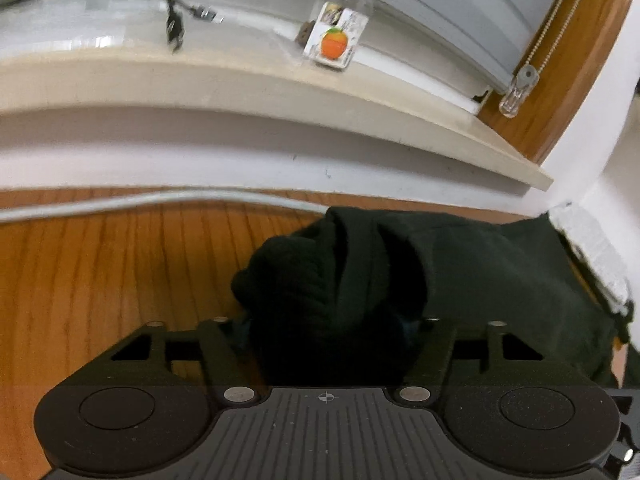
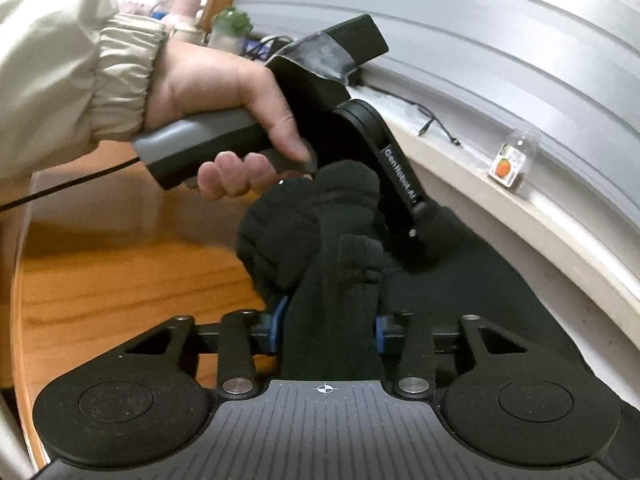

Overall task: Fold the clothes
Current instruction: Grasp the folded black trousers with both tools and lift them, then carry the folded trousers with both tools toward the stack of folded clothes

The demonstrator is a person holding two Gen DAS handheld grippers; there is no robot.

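On the wooden table (image 1: 100, 272), with the dark garment (image 2: 460, 288) bunched toward twelve o'clock, my right gripper (image 2: 330, 328) and left gripper (image 1: 332, 328) each pinch a fold, so I should lift both evenly and keep the edge taut.

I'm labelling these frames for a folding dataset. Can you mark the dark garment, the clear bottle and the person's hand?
dark garment (image 1: 500, 272): left wrist view, flat right part.
clear bottle (image 1: 340, 28): left wrist view, orange label.
person's hand (image 2: 216, 80): right wrist view, back of hand.

Both grippers clamp dark fabric: the right gripper (image 2: 330, 328) at six o'clock, the left gripper (image 2: 420, 256), hand-held (image 2: 224, 120), at one o'clock.
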